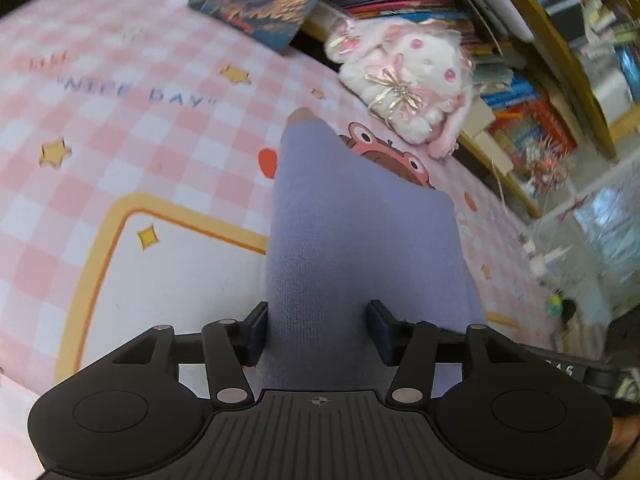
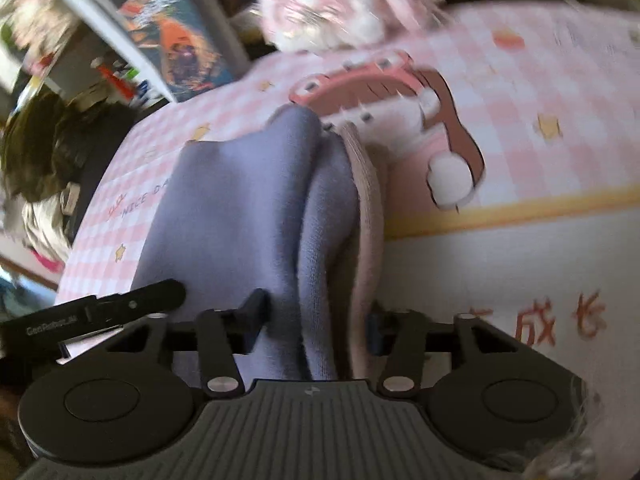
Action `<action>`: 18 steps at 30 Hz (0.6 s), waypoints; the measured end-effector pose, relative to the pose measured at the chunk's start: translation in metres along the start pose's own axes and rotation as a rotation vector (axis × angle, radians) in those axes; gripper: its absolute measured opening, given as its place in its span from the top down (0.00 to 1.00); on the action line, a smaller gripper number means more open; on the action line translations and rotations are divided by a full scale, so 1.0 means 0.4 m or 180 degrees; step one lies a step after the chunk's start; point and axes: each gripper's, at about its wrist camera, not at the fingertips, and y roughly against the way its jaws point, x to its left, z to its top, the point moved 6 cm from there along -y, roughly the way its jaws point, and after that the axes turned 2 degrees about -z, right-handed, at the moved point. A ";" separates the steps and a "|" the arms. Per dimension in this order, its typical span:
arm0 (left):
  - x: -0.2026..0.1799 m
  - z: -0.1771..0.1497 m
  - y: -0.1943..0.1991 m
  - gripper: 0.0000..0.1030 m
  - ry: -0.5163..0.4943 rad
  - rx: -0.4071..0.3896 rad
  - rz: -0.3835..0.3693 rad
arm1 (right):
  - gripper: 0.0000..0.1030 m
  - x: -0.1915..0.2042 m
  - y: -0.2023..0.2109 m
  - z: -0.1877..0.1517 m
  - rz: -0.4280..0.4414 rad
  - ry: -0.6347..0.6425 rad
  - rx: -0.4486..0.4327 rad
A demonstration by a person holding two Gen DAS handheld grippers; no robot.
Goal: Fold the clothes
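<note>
The pink checked mat (image 1: pixel 168 92) carries the words "NICE DAY" in quotation marks, printed in blue-grey capitals; they show again, cut off by cloth, in the right wrist view. Red Chinese characters (image 2: pixel 560 324) stand on the mat's white panel, one reading 成. A black device (image 2: pixel 80 316) bears small lettering, too blurred to read.

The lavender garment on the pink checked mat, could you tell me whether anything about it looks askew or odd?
Yes: in the right wrist view the lavender garment is bunched into uneven ridges rather than flat, and a pale pink ribbed edge sticks out along one side.
</note>
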 end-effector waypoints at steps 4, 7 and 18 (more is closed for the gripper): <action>0.012 -0.002 -0.014 0.51 0.0137 0.0006 -0.0099 | 0.53 -0.012 -0.010 -0.002 0.0147 -0.0151 0.0051; 0.000 0.003 -0.011 0.60 0.0061 -0.0025 -0.0099 | 0.65 -0.001 -0.004 -0.002 0.0203 -0.0102 0.0021; -0.054 0.107 0.070 0.62 -0.0430 -0.0523 -0.0282 | 0.73 0.125 0.079 0.060 0.0115 0.0690 -0.0686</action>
